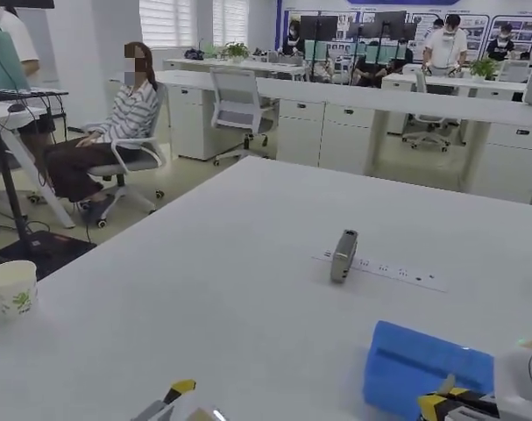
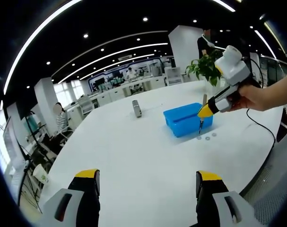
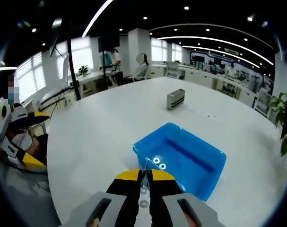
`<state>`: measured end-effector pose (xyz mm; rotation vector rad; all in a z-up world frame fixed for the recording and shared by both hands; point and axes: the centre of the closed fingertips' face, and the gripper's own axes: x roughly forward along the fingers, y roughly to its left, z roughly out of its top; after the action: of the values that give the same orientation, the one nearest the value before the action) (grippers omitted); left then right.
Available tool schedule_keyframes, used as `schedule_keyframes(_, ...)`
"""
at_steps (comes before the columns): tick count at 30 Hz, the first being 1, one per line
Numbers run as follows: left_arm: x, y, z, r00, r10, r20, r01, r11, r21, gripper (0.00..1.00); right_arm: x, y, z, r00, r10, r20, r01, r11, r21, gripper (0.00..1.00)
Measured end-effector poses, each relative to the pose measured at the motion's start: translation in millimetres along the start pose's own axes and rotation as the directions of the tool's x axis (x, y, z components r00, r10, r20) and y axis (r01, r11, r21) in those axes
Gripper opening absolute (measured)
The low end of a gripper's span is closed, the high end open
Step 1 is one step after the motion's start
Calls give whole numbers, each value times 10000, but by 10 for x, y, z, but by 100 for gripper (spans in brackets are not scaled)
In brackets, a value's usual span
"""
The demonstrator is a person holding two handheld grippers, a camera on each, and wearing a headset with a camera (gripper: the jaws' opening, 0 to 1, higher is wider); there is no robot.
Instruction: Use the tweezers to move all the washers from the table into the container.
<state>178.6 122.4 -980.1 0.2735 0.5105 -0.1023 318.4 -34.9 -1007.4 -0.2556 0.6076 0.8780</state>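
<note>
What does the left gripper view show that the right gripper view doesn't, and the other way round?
Left gripper view: loose washers on the table beside the container, and a hand holding the right gripper. Right gripper view: two washers over the container's blue, seemingly inside, with the tweezers pinched in the right gripper. Both: container, table, grey box.

Table [image 1: 204, 289] broadly open; grey box [image 1: 343, 255], container [image 1: 423, 364] obstruct.
</note>
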Motion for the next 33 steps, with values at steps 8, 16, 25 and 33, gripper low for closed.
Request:
schedule_keyframes(8,6,-14,-12,10000,-52,-64,52,10000,38,85,51,-26,-66,9998,-75,-198,72,9999,-140,2)
schedule_keyframes(16,8,-11,-28,9999,-37,-137,38,10000,43,85,79,-46,-103,9997,-126,-222,123,9998,-125,2)
schedule_keyframes(25,11,-8,-25,9999,-32,-128,32,10000,46,85,118,-17,-99,9996,-186,-190,179,9993,-331,2)
schedule_keyframes(33,9,-6,-32,9998,-13,-174,14,10000,73,85,120,-19,-92,9995,-331,9,331,9989,-335,2)
